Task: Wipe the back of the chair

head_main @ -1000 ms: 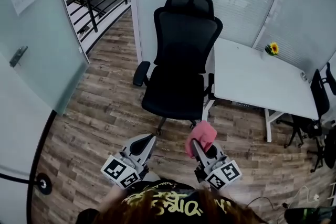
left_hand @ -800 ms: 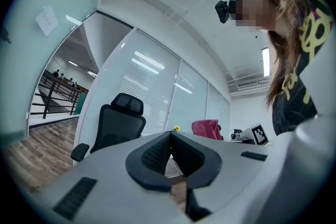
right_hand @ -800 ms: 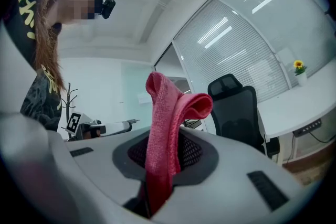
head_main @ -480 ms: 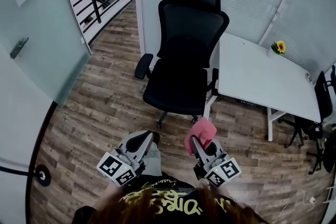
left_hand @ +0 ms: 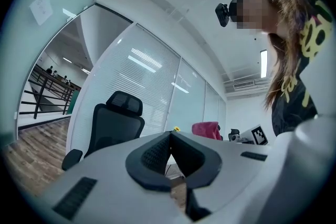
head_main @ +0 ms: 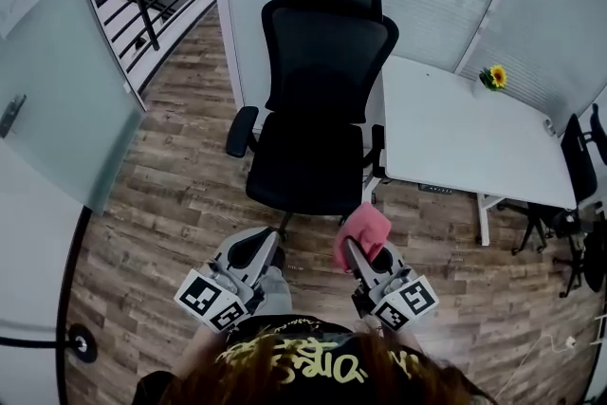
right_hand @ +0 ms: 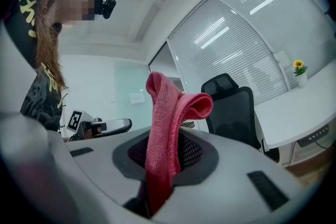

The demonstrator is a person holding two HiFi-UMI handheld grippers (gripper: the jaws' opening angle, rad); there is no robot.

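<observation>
Chair now slightly nearer than a second ago, beside white worktop; approach step; right tongs clamp pink cloth; left tongs closed, seemingly empty; next move: raise cloth to backrest.

We see a black chair at upper centre, a white desk at right bearing a yellow flower, and a brown wood-grain floor. The cloth is pinkish red. The grey left gripper and right gripper carry black-and-white square markers.
</observation>
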